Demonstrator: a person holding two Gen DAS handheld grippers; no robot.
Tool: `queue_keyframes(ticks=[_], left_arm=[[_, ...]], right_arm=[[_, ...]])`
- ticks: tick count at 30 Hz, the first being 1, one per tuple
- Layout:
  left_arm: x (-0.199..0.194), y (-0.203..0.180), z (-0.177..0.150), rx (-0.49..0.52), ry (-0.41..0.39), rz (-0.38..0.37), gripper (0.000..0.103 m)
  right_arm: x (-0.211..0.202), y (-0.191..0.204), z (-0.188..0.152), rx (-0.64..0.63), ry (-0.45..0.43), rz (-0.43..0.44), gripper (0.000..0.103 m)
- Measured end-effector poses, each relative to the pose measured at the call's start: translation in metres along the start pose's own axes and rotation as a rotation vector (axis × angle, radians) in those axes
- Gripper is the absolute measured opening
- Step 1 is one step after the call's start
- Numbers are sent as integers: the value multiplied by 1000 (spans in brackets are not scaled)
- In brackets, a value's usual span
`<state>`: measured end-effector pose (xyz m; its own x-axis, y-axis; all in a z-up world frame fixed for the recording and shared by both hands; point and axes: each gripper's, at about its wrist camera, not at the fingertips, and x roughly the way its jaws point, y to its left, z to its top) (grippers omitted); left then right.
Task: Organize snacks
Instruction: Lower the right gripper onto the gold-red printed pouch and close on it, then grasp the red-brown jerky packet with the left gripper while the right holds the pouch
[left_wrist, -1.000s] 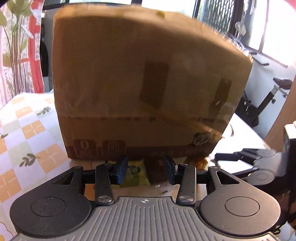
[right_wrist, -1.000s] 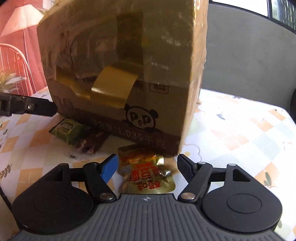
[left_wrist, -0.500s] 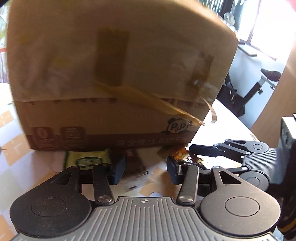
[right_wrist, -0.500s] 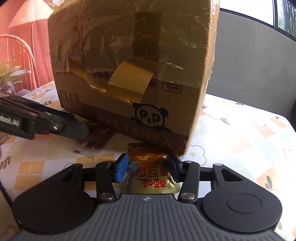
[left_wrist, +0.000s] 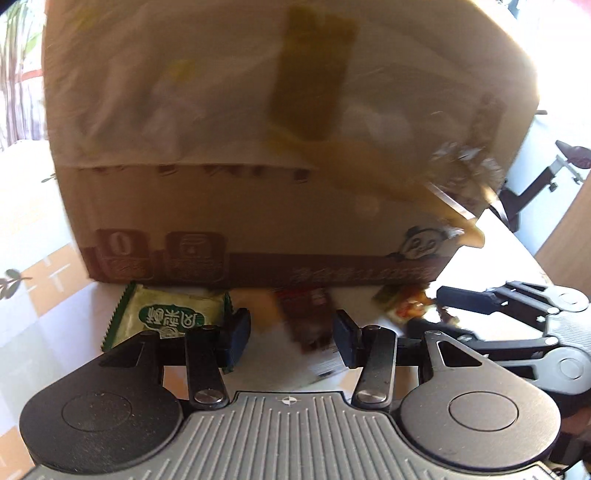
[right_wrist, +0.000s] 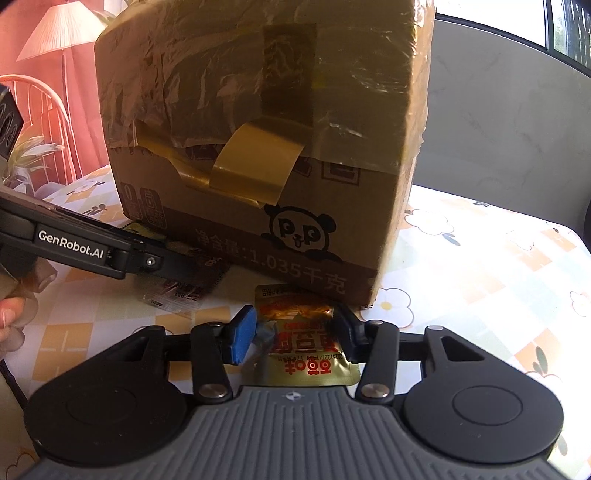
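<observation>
A tall taped cardboard box (right_wrist: 277, 110) with a panda print stands on the patterned tablecloth (right_wrist: 480, 258). A gold snack packet (right_wrist: 306, 354) lies at its front corner, and my right gripper (right_wrist: 293, 334) is shut on it, crumpling its left edge. My left gripper (left_wrist: 291, 332) hovers low and open over a brown snack packet (left_wrist: 310, 321) that lies flat between its fingers, apart from the left pad. A green snack packet (left_wrist: 166, 314) lies just left of it against the box (left_wrist: 258, 147). The right gripper (left_wrist: 439, 314) shows at the right of the left wrist view, by the gold packet (left_wrist: 406, 302).
The box fills the space ahead of both grippers. The left gripper (right_wrist: 184, 262) reaches in from the left over the brown packet (right_wrist: 184, 288). A person's fingers (right_wrist: 7, 317) show at the left edge. An exercise bike (left_wrist: 554, 166) stands beyond the table.
The right gripper's jaws closed from wide apart onto the gold packet. The left gripper came down and nearer to the brown packet, bringing the green packet into view.
</observation>
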<state>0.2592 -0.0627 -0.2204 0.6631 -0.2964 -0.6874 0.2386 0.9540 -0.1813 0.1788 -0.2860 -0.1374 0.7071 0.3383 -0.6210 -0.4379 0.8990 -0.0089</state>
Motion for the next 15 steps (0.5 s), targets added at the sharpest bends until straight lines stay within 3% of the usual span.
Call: queue_keyframes(ticks=[6,15], left_arm=[[6,-7,7,-38,9,-11,54],[23,-38,9,76,-11,125,55]], right_arm=[[1,3,0,-4,0,-2,49],[1,1,0,8,-2,5,49]])
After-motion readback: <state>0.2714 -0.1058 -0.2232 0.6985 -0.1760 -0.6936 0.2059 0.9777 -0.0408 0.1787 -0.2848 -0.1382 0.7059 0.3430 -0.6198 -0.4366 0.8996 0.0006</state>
